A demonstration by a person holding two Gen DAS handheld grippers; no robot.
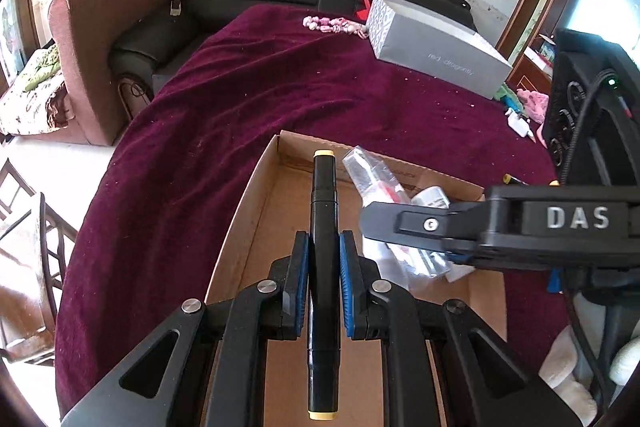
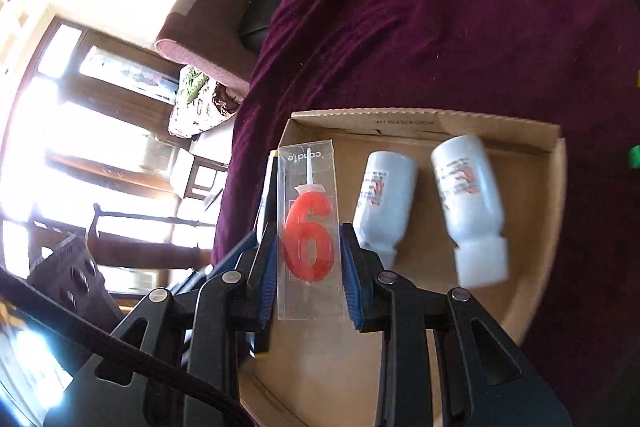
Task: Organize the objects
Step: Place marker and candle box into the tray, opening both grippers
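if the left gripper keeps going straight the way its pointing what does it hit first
Probably the cardboard box. The left gripper, shut on a black marker, points down into it, so the marker's far tip would likely touch the box floor near the far wall. Depth is hard to judge.

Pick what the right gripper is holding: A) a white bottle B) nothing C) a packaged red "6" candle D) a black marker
C: in the right wrist view the right gripper has its pads pressed on the clear pack of the candle, above the box; both bottles lie loose in the box, and the marker is in the left gripper.
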